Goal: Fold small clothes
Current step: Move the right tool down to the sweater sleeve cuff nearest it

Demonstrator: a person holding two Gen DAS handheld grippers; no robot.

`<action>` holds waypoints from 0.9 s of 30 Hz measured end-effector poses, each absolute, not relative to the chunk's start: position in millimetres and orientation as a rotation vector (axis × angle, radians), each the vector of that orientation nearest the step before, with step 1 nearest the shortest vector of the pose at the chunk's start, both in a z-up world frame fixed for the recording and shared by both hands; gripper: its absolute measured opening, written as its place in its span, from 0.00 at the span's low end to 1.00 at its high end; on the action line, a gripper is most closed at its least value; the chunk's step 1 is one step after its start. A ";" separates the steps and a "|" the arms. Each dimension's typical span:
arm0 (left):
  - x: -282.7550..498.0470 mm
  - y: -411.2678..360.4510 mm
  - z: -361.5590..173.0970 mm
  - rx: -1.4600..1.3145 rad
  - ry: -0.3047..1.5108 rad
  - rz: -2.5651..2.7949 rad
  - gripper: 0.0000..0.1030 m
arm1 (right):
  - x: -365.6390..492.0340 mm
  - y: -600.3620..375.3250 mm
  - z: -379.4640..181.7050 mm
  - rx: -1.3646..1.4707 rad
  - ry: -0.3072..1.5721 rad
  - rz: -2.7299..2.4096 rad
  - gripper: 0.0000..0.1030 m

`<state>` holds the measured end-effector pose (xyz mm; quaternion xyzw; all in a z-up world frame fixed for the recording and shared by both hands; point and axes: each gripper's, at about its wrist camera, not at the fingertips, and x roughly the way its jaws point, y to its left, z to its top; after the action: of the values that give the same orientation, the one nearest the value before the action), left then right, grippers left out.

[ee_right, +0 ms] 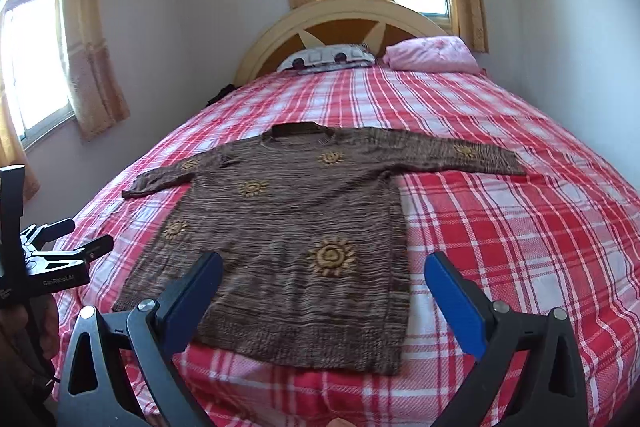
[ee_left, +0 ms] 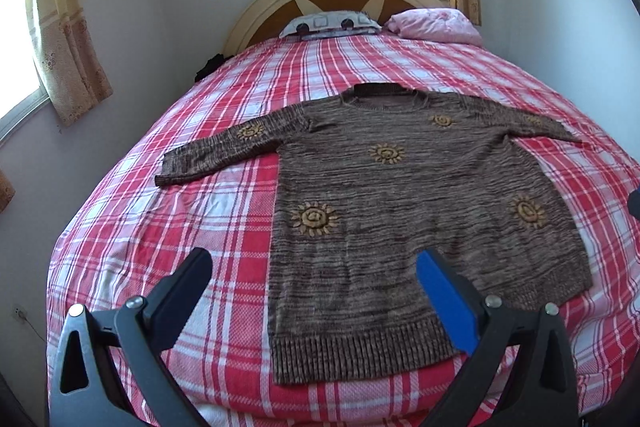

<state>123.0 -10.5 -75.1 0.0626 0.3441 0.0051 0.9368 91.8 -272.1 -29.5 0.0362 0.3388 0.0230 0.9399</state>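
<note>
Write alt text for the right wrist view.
A brown knit sweater with yellow sun patterns lies flat, sleeves spread, on a bed with a red and white checked cover. The open right tongs hover above its hem, holding nothing. The left tongs show at the left edge; two pillows rest by the headboard.

Both wrist views look from bed (ee_left: 240, 75) foot toward headboard (ee_right: 340, 15); left offset leftward; shared: sweater (ee_left: 400, 207).

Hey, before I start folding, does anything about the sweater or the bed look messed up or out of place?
Nothing stands out. The brown sweater lies flat and face up on the plaid bedspread, both sleeves spread outward, hem toward the camera. The left hand-held gripper and right hand-held gripper hover open, touching nothing.
</note>
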 end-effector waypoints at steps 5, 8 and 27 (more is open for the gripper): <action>152.8 -9.5 -83.6 0.138 0.733 0.021 1.00 | 122.0 -298.6 -40.3 0.075 0.730 0.001 0.98; 170.2 -7.1 -87.4 0.149 0.736 0.039 1.00 | 142.3 -313.9 -46.6 0.081 0.760 -0.016 0.98; 280.4 -4.7 -110.7 0.170 0.762 0.089 1.00 | 238.2 -387.0 -80.4 0.081 0.851 -0.102 0.98</action>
<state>280.4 -4.7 -110.7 0.0826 0.3711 0.0432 0.9239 238.2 -387.0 -80.4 0.0394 0.4124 -0.0495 0.9088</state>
